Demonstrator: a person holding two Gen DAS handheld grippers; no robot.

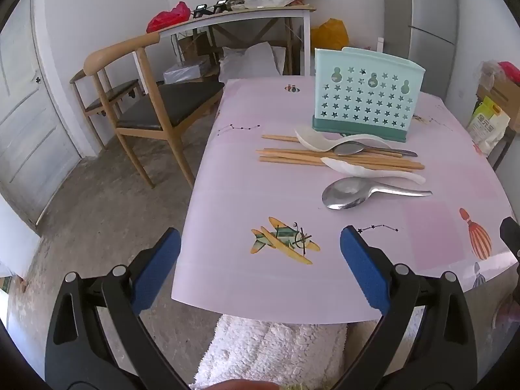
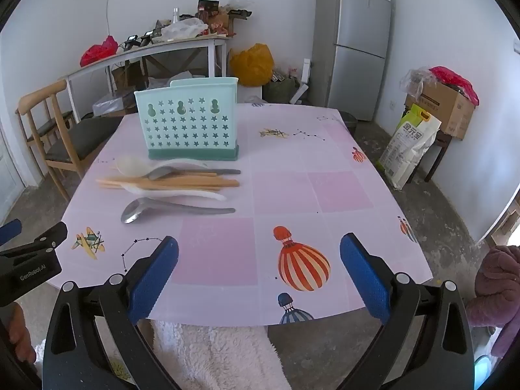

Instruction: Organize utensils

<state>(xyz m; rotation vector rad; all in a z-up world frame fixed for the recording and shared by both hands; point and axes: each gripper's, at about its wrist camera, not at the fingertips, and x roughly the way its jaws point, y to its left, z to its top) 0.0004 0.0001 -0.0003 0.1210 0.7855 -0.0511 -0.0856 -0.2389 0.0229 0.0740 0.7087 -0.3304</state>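
A mint-green utensil holder (image 1: 367,96) (image 2: 190,122) with star holes stands upright near the far side of the pink table (image 1: 247,195) (image 2: 325,178). In front of it lie wooden chopsticks (image 1: 305,156) (image 2: 182,182), two white plastic spoons (image 1: 373,169) (image 2: 182,195) and two metal spoons, the larger one (image 1: 354,191) (image 2: 162,209) nearest me. My left gripper (image 1: 260,237) hangs open over the table's near left edge, nothing between its blue pads. My right gripper (image 2: 259,243) is open above the near edge, well right of the utensils, also holding nothing.
A wooden chair (image 1: 143,97) (image 2: 55,130) stands left of the table. Behind are a cluttered white side table (image 1: 247,16) (image 2: 156,48), a grey fridge (image 2: 357,42), a box and a bag (image 2: 412,149) on the right. White fluffy fabric (image 2: 208,354) lies below the table's front edge.
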